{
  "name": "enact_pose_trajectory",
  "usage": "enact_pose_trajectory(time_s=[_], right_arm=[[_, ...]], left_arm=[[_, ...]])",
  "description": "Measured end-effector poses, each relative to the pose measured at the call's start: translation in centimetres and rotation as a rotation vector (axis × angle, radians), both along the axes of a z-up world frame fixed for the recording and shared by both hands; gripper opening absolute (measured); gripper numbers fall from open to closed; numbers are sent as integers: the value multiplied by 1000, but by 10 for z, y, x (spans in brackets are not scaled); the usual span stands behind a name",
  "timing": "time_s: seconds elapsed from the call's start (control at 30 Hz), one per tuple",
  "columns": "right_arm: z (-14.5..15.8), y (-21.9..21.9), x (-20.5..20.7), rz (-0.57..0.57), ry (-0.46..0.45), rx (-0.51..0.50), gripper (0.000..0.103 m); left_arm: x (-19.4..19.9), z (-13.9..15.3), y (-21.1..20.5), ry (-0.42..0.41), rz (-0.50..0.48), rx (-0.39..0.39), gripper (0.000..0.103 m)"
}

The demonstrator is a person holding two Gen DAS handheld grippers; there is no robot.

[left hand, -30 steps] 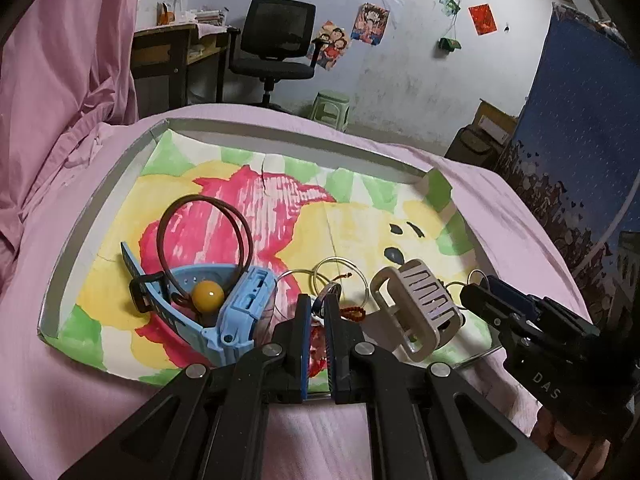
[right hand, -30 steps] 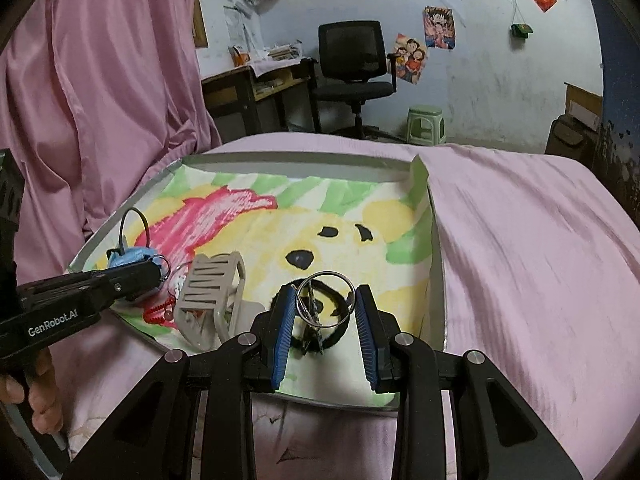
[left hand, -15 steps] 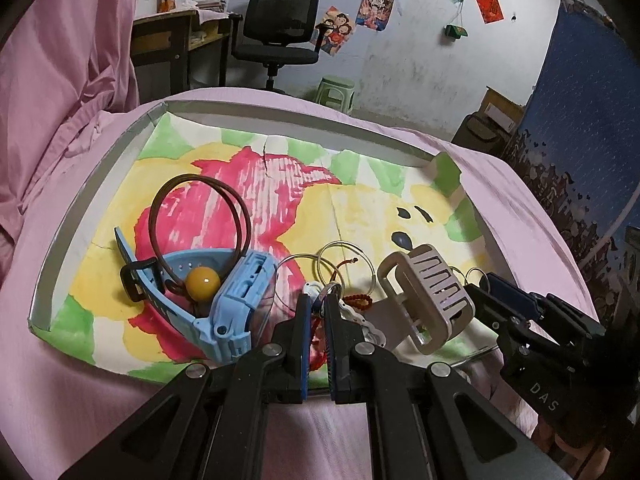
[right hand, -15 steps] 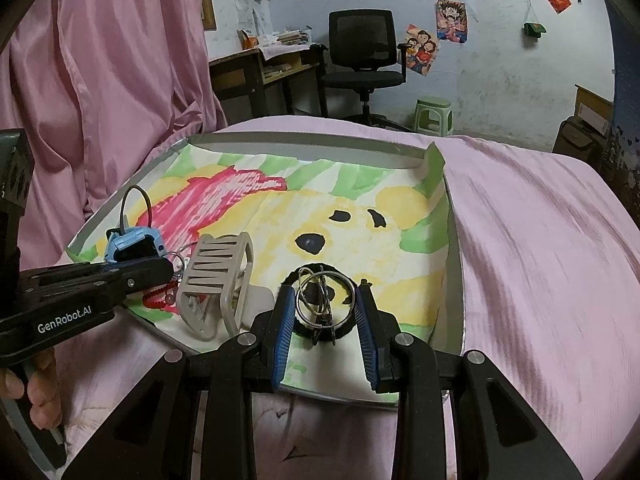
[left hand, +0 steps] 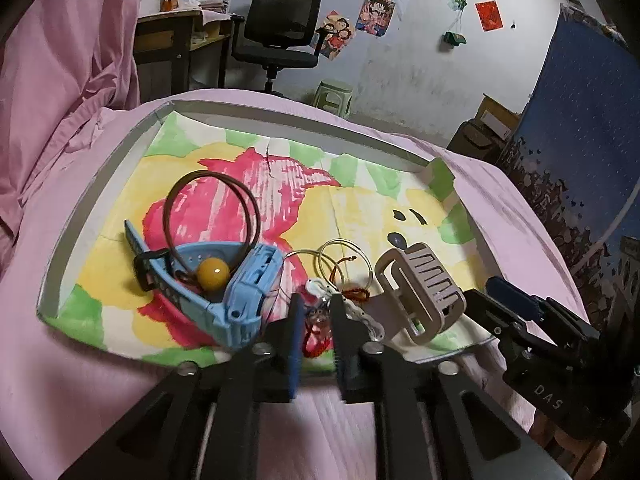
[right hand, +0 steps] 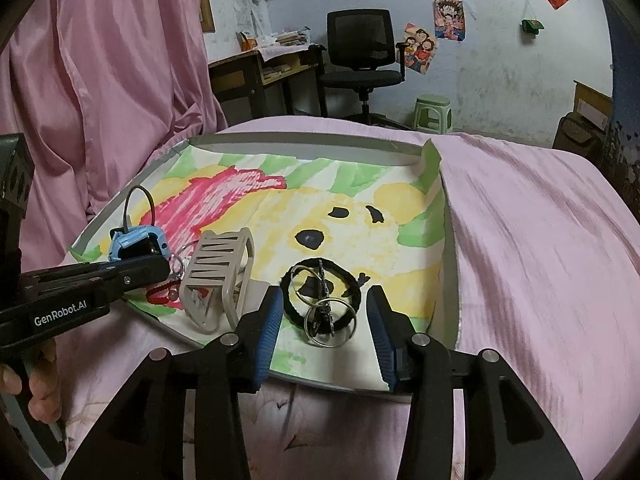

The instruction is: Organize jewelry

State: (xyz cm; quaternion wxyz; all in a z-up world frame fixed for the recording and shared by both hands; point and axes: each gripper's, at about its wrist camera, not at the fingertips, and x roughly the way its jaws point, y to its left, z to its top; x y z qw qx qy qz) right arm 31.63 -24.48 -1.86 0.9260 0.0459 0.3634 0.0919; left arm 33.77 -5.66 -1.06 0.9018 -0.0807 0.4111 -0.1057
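Jewelry lay on one tray (right hand: pixel 224 142): left gripper (left hand: pixel 316 312) fingers narrowly parted around red cord (left hand: pixel 316 340); right gripper (right hand: pixel 322 320) fingers wide open beside two rings (right hand: pixel 330 322).

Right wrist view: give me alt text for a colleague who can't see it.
The open right gripper hovers low over silver rings lying on a black hair tie, on a tray lined with a painted sheet. Left of it sits a beige hair claw, with the left gripper reaching in beyond that.

Black office chair (right hand: pixel 362 56) by a wooden desk (right hand: pixel 256 76) against a poster-dotted white wall (left hand: pixel 416 64)
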Motion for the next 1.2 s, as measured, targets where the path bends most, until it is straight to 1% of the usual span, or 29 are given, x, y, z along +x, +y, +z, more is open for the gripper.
enact_pose_trajectory(time_s=[0.1,0.23,0.27,0.3,0.33,0.37,0.4,0.43,0.53,0.6,0.7,0.73,0.8,0.9,1.0,1.1,1.2], right_arm=[[5,-3,-8,-9,-21,8,48],[14,-6,-23,-17,-62,22,56],[16,-7,-27,-17,-71,25,57],[18,-8,-33,-18,-83,30,60],[20,-8,-38,-19,-95,34,64],[23,-8,-42,-19,-105,40,66],[25,-8,-48,-19,-117,46,68],[27,-7,-54,-20,-129,50,71],[32,-5,-71,-19,-161,54,78],[35,-3,-79,-20,-179,60,82],[40,1,-95,-21,-213,78,90],[42,1,-100,-21,-224,83,91],[43,2,-109,-21,-242,86,91],[47,3,-123,-24,-268,91,98],[50,5,-138,-27,-289,105,100],[51,8,-153,-28,-305,106,102],[50,11,-168,-30,-322,104,102]], left_arm=[[-9,5,4,-19,3,-8,25],[-25,12,9,-47,2,-17,28],[-30,14,10,-57,2,-19,33],[-35,15,12,-71,3,-18,40],[-40,18,14,-85,6,-18,44],[-46,20,15,-101,9,-18,54],[-49,22,17,-113,13,-19,60],[-57,24,20,-135,21,-22,61],[-72,28,27,-158,29,-28,64],[-83,31,32,-182,37,-27,72],[-102,36,39,-232,52,-22,79],[-109,38,43,-249,55,-23,80],[-119,41,46,-272,65,-19,86],[-136,46,53,-311,82,-12,93],[-154,50,59,-352,99,-1,98],[-172,50,64,-383,113,6,102],[-188,47,68,-405,120,13,103]])
